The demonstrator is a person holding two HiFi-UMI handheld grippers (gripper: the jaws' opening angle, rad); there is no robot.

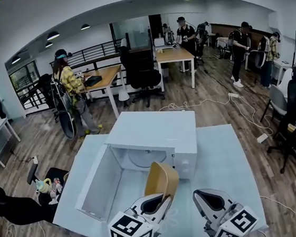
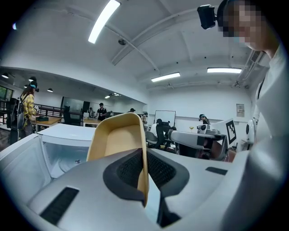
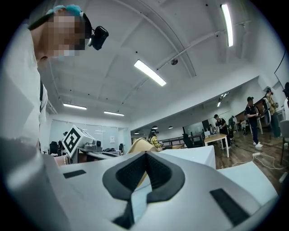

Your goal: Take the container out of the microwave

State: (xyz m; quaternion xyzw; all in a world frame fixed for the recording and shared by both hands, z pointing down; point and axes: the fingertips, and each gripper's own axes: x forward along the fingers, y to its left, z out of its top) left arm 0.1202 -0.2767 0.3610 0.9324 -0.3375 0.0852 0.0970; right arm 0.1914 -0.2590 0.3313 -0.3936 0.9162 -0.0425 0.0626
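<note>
A tan container (image 1: 162, 180) hangs tilted in the air just in front of the open white microwave (image 1: 155, 133). My left gripper (image 1: 164, 198) is shut on its rim. In the left gripper view the container (image 2: 118, 144) stands up between the pads, with its thin wall pinched by my left gripper (image 2: 144, 178). The microwave's door (image 1: 98, 183) is swung wide to the left, and its cavity (image 1: 144, 158) shows only the glass turntable. My right gripper (image 1: 200, 195) hovers to the right of the container, shut and empty, its pads together (image 3: 145, 173). Beyond it the container (image 3: 139, 145) shows to the left.
The microwave stands on a pale blue table (image 1: 224, 157). A black chair (image 1: 20, 209) with small items sits at the left below the table. Office chairs (image 1: 290, 109) and cables (image 1: 242, 104) are on the right. People stand at wooden desks (image 1: 172, 54) further back.
</note>
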